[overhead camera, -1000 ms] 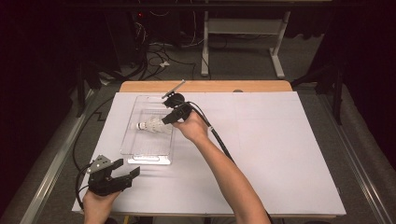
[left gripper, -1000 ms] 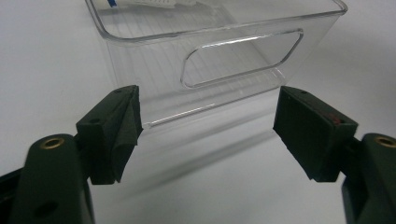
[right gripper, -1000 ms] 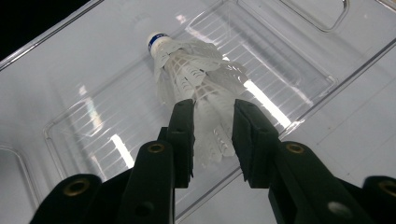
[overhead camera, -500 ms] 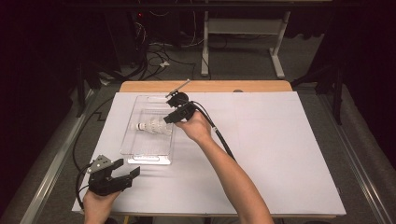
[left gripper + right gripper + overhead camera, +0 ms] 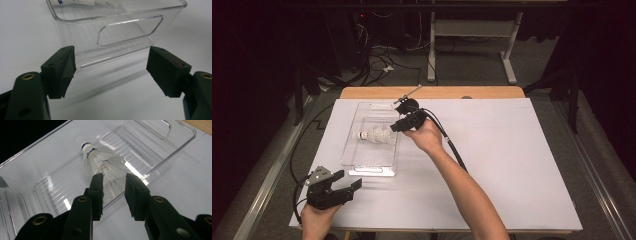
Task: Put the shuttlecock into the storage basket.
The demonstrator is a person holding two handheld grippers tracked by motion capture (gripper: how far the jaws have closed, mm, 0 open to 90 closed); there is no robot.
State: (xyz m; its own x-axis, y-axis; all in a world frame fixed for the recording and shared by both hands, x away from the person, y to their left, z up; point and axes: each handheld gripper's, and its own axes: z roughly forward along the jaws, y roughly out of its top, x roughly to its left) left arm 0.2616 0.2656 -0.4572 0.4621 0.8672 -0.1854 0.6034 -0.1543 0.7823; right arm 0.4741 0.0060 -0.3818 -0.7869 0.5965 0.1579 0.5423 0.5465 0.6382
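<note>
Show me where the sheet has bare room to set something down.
The white sheet is bare right of the right gripper, out to its edge. It is crowded at the clear bin holding the shuttlecock; the left gripper sits near its end.

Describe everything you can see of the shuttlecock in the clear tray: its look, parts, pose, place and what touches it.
The shuttlecock is white, with a feathered skirt of thin ribs and a rounded cork cap ringed by a blue band. It lies on its side in the clear plastic tray, cap pointing towards the tray's left wall in the high view, skirt towards the right tool. That tool's two black jaws stand either side of the skirt's wide end; whether the pads press on the feathers cannot be told. The shuttlecock looks whole and undamaged.
</note>
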